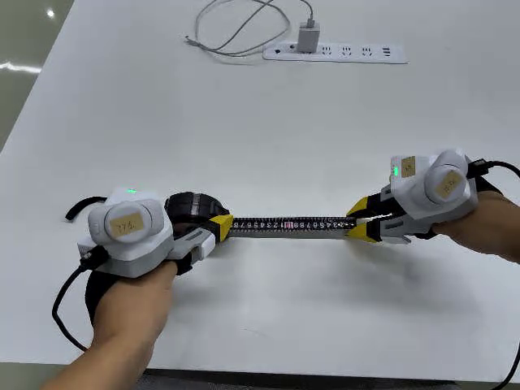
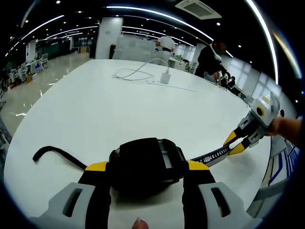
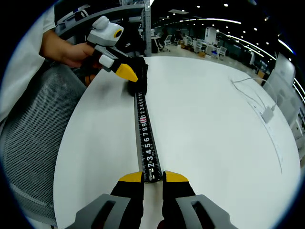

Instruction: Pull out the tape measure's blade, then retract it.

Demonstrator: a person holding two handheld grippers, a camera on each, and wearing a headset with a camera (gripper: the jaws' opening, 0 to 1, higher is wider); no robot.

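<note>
Tape measure [image 1: 195, 208] between left gripper [image 1: 213, 228] and right gripper [image 1: 362, 219]

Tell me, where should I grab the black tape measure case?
Across the two broad sides of the case, coming from the back, opposite where the blade comes out. It stands upright on the table, so both sides are open, as the left gripper shows.

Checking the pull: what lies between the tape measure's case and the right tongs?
The pulled-out blade runs over the table from the case to the right tongs, which pinch its tip, per the head view.
</note>
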